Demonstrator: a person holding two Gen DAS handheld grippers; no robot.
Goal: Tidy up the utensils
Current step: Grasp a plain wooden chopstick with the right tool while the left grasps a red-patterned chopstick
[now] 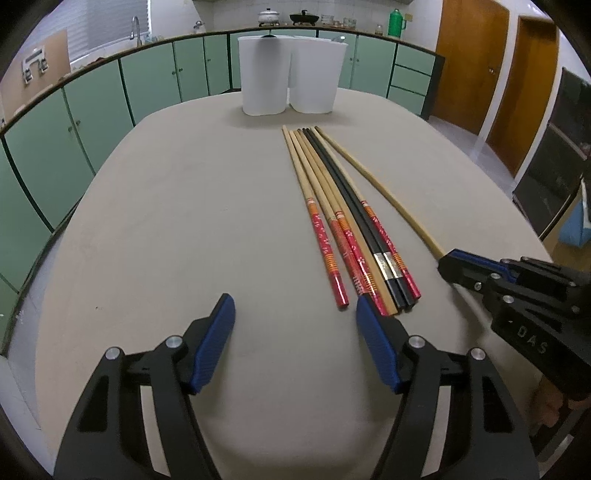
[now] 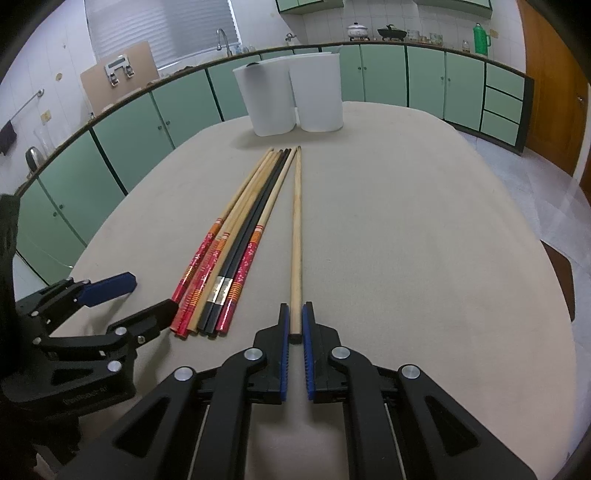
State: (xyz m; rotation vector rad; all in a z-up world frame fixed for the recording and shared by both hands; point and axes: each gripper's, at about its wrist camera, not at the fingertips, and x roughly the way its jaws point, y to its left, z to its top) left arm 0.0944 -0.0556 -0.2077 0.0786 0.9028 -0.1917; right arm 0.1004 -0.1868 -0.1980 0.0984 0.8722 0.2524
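Note:
A bundle of several chopsticks (image 1: pixel 347 221), red-patterned, black and plain wood, lies on the beige table (image 1: pixel 166 221); it also shows in the right wrist view (image 2: pixel 236 240). One plain wooden chopstick (image 2: pixel 296 236) lies apart to their right. My right gripper (image 2: pixel 294 321) is shut on its near end; it also shows in the left wrist view (image 1: pixel 448 258). My left gripper (image 1: pixel 295 314) is open and empty, just left of the bundle's near ends; in the right wrist view it shows at the left (image 2: pixel 147 295). Two white cups (image 1: pixel 264 74) (image 1: pixel 317 74) stand side by side at the far end.
Green cabinets (image 1: pixel 92 110) with a counter curve around behind the table. Wooden doors (image 1: pixel 469 66) stand at the right. Pots (image 1: pixel 269 16) and a green flask (image 1: pixel 395 22) sit on the far counter.

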